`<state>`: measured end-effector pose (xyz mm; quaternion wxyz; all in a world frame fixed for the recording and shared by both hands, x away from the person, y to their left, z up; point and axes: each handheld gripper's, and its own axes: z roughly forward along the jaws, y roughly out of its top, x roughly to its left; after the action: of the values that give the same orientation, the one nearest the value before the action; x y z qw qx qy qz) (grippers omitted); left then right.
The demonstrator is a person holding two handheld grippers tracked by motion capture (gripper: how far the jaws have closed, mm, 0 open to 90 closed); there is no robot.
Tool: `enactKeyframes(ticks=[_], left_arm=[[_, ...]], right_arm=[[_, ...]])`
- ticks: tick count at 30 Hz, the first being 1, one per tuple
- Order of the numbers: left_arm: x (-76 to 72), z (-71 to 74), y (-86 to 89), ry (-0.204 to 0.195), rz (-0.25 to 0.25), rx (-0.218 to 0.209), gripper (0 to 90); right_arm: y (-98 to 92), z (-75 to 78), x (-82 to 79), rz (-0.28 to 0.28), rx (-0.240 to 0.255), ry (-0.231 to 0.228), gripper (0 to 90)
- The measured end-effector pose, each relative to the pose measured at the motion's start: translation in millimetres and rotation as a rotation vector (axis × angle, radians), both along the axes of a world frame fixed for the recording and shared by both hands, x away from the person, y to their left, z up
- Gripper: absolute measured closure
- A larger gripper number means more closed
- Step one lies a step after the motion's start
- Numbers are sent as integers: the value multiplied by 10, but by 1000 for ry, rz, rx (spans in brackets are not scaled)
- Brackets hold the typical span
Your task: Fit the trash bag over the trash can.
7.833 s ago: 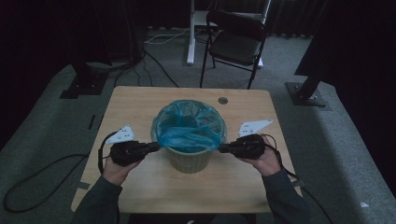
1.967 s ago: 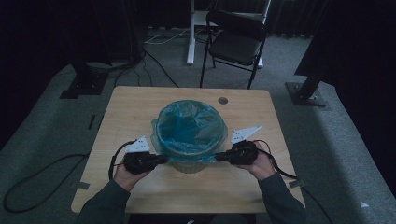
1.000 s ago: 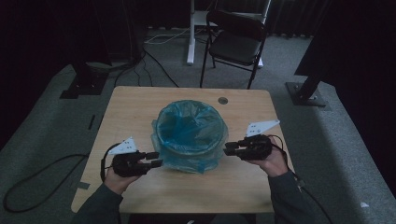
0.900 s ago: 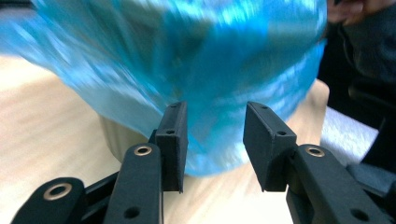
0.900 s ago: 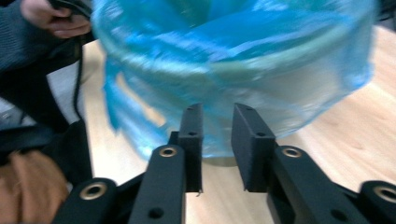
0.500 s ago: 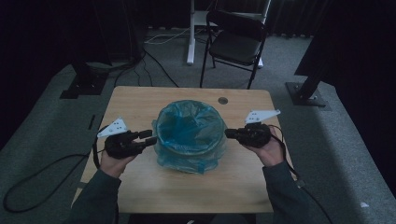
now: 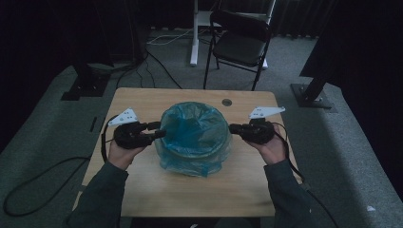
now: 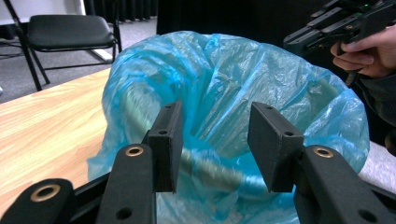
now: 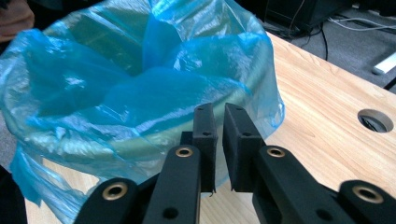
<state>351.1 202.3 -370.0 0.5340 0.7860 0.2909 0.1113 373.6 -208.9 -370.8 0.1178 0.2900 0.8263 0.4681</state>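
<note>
High view shows a round bin lined with a thin, crinkled translucent blue plastic bag standing on the light wooden table, between the two grippers. The left gripper sits just beside the bag's left edge, its tips pointing at the liner; its jaws have just been opening. Left gripper view shows those two black jaws spread wide apart, with the blue bag directly ahead of them and nothing pressed between the pads. The right gripper points at the bag's right edge. Right gripper view shows its black jaws drawn nearly together, a narrow slit left between them, with the bag's folded rim just beyond the tips; whether film is caught in the slit cannot be told. A round hole in the tabletop lies off to that gripper's right.
</note>
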Motion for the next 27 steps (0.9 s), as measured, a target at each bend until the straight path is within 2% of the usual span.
enactKeyframes(ticks=[4,18,27], left_arm=[[45,61,-100,-6,-29,36,546],[186,217,-272,-33,-47,48,546],[291,278,-369,-30,-57,69,546]], right_arm=[[-3,-56,23,-5,-9,12,856],[8,-184,38,-5,-19,43,851],[61,-217,40,7,-31,49,842]])
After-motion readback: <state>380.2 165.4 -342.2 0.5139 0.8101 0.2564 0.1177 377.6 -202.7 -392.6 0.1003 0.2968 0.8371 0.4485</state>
